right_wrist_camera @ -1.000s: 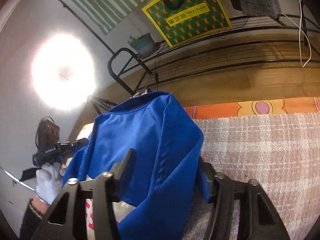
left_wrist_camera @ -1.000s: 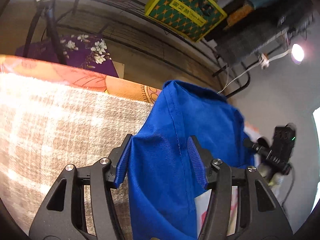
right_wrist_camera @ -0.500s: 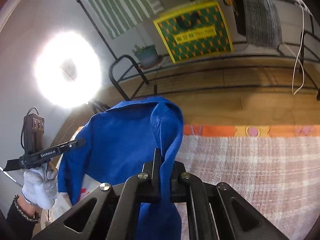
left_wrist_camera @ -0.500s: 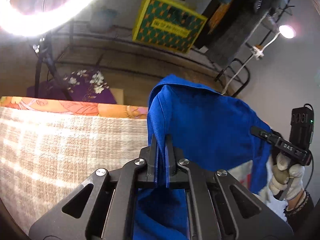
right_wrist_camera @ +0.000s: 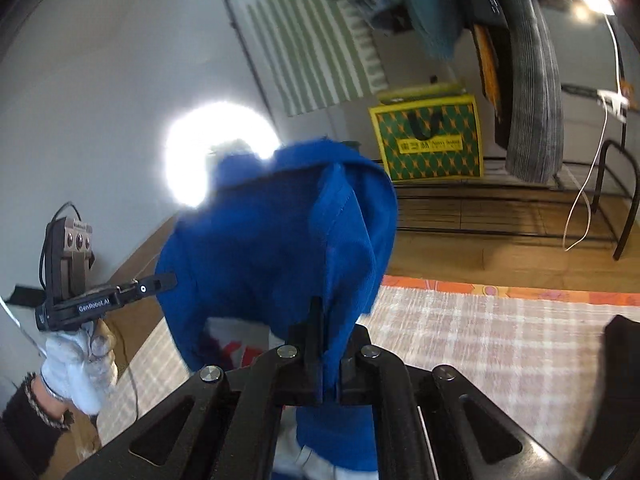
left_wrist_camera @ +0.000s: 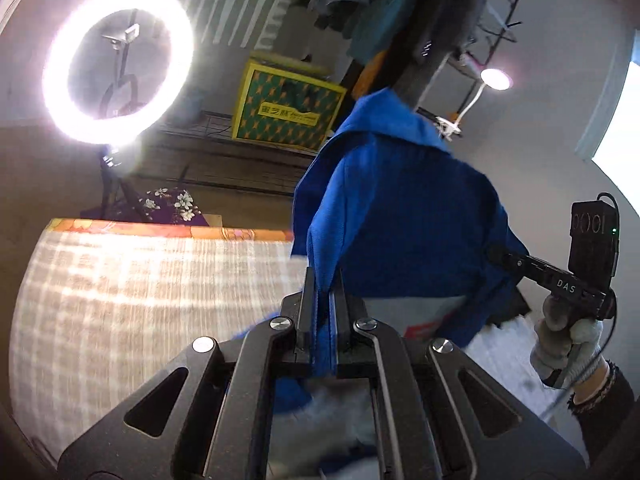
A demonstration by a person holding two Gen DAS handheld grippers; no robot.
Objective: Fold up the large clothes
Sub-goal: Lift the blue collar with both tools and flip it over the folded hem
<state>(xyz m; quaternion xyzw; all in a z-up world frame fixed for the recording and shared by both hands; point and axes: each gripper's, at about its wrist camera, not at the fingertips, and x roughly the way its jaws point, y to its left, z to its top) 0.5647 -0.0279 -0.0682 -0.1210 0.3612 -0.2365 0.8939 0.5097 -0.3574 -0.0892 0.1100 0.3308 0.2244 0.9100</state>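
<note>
A large blue garment (left_wrist_camera: 400, 216) hangs lifted in the air between both grippers. My left gripper (left_wrist_camera: 323, 292) is shut on one edge of it. My right gripper (right_wrist_camera: 326, 320) is shut on another edge of the blue garment (right_wrist_camera: 272, 248). The cloth drapes down in folds, with a white and red part showing below it. The right gripper also shows in the left wrist view (left_wrist_camera: 496, 254), at the garment's right side. The left gripper also shows in the right wrist view (right_wrist_camera: 170, 280), at the garment's left side.
A plaid beige cloth (left_wrist_camera: 140, 300) covers the work surface below, with an orange patterned border (right_wrist_camera: 500, 292). A ring light (left_wrist_camera: 118, 64) stands at the left. A green and yellow bag (right_wrist_camera: 428, 144) sits on a black wire rack (right_wrist_camera: 500, 208). Clothes hang above.
Both grippers closed on the blue garment and lifted it well above the plaid surface. The views tilted upward.
</note>
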